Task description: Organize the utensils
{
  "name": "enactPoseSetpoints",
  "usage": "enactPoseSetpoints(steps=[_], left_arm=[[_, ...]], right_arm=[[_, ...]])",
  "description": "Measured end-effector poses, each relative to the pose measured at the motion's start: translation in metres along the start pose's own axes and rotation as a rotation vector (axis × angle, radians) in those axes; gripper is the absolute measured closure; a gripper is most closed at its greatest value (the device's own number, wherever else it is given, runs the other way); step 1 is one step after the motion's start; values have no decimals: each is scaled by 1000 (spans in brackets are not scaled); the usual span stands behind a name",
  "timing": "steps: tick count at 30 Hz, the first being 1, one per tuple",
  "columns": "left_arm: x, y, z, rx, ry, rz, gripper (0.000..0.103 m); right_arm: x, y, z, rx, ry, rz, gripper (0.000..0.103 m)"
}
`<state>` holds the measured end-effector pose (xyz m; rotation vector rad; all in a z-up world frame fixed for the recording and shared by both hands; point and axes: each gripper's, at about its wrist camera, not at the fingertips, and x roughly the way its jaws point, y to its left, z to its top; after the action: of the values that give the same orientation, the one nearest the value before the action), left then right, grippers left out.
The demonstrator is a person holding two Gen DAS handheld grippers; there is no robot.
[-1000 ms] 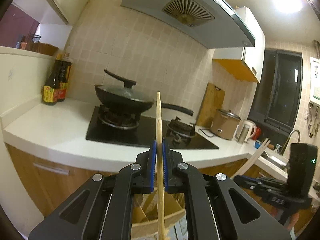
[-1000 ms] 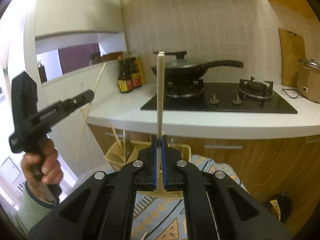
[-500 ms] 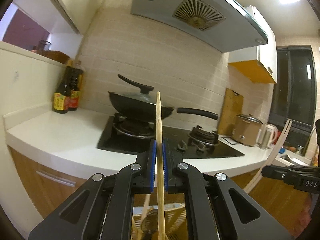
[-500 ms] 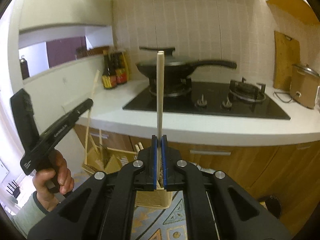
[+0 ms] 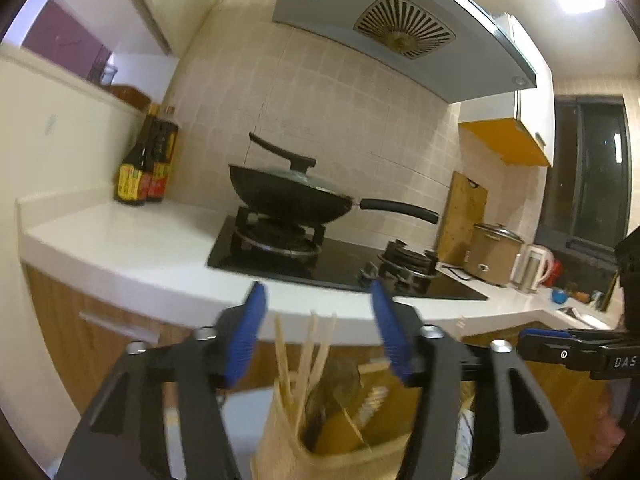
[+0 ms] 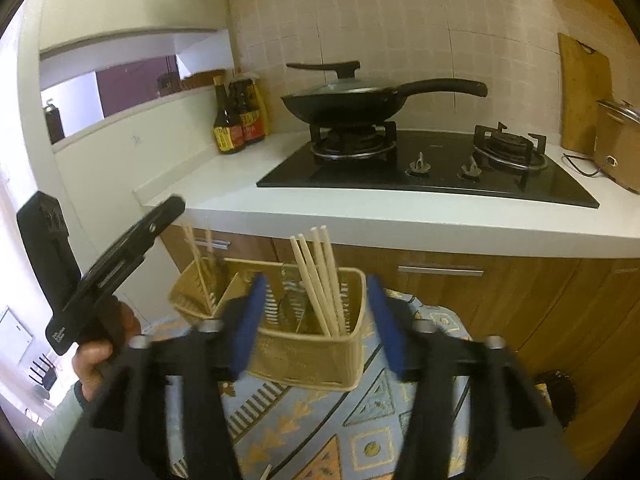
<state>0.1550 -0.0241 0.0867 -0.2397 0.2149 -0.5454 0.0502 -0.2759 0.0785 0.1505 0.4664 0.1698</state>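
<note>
While both of my claws hang spread wide and empty, left claw [image 5: 316, 332] and right claw [image 6: 312, 320], 4 chopsticks [image 6: 320, 280] stand leaning in the basket's [image 6: 316, 360] right compartment; light, stiff, slippery sticks, best pinched mid-shaft.

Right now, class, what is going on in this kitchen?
A person holds a two-finger tool in each hand above a woven utensil basket on a patterned mat. Both the left tool and the right tool are open and empty. Chopsticks stand upright in the basket's compartments, below the counter edge.
</note>
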Motion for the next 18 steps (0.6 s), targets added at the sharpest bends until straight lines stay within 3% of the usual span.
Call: enactPoseSetpoints(steps=[1, 4, 9, 13, 18], left_arm=[[-8, 3, -3, -18, 11, -9, 30], [-33, 6, -12, -57, 37, -24, 19], [-73, -7, -32, -48, 77, -4, 16], [-95, -21, -57, -44, 102, 36, 14], [-110, -39, -95, 29, 69, 165, 14]], right_arm=[[-5, 1, -7, 4, -3, 12, 52], [-15, 3, -23, 18, -14, 20, 49], [-33, 12, -59, 20, -85, -15, 34], [-43, 21, -88, 21, -175, -102, 22], [-40, 28, -129, 5, -282, -252, 17]])
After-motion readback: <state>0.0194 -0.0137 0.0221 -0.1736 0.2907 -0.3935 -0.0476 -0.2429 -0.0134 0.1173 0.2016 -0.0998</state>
